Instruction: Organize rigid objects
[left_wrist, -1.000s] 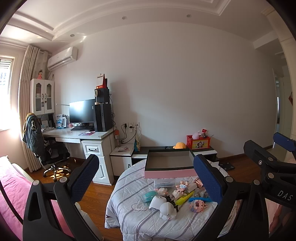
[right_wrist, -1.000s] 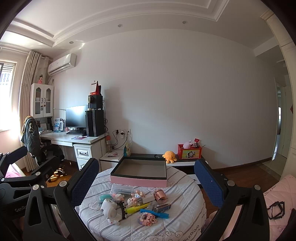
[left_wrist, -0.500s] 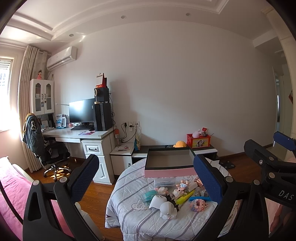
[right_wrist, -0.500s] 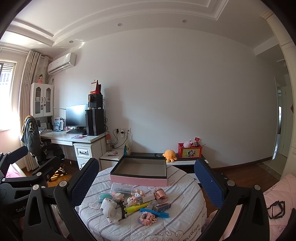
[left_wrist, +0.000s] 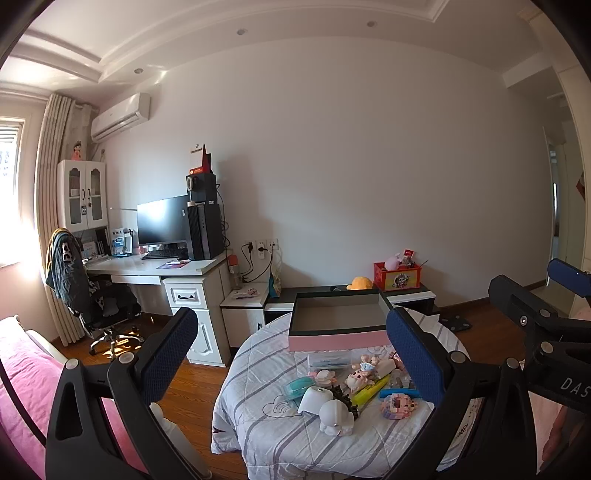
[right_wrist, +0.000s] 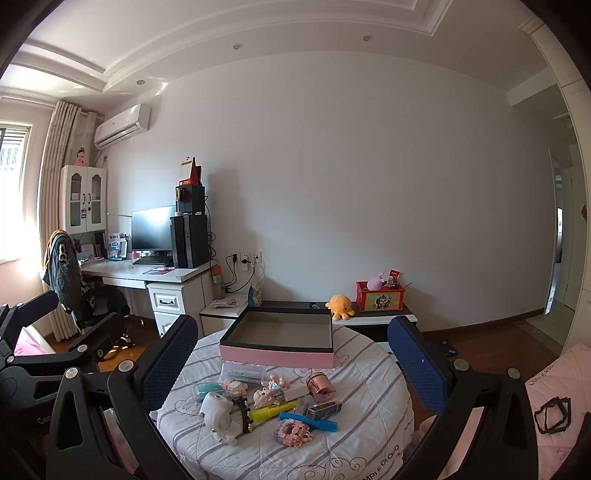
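Note:
A round table with a striped cloth (right_wrist: 354, 439) holds an open pink box (right_wrist: 277, 355) at its far side; the box also shows in the left wrist view (left_wrist: 336, 339). In front of it lies a pile of small items: a white toy (right_wrist: 218, 410), a yellow highlighter (right_wrist: 271, 409), a blue pen (right_wrist: 308, 421), a copper cup (right_wrist: 320, 384), a pink block figure (right_wrist: 291, 431), a clear case (right_wrist: 242, 373). My left gripper (left_wrist: 295, 358) and right gripper (right_wrist: 291, 358) are both open and empty, held well back from the table.
A white desk (left_wrist: 155, 269) with monitor and office chair (left_wrist: 92, 302) stands at the left. A low cabinet (right_wrist: 369, 321) with an orange plush and a red box runs behind the table. A pink bed (left_wrist: 22, 373) lies at the left. Wood floor surrounds the table.
Both views have shifted only very slightly. The objects on the table have not moved, and both grippers stay open.

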